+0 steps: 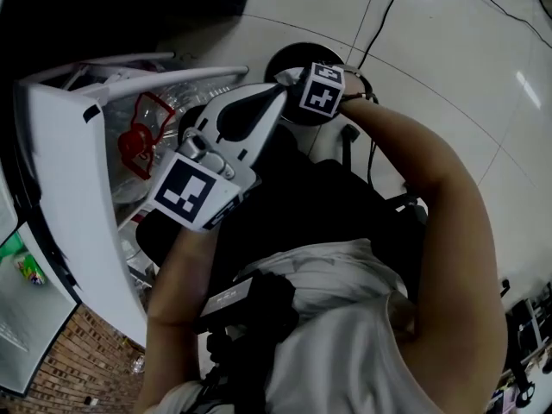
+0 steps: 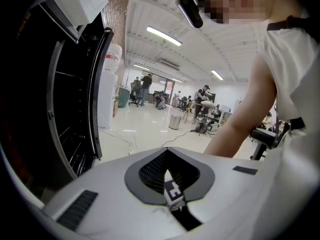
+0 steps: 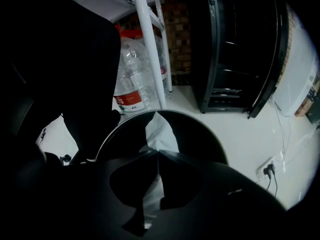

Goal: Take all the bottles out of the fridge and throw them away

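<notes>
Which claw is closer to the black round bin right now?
Right. The right claw hangs directly over the bin, shut on a white scrap; the left claw is off to its side, aimed across the room.

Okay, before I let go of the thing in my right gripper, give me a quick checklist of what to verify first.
1. Right gripper grip on the pale crumpled piece: ok, the jaws are shut on it.
2. Piece over the black bin: ok, in the right gripper view it shows inside the rim.
3. Room in the bin: cannot tell, its inside is dark.
4. Left gripper free: ok, the jaws are together with nothing between them.
5. Bottles left in the fridge: cannot tell, the door is open but the shelves are too dark.
</notes>
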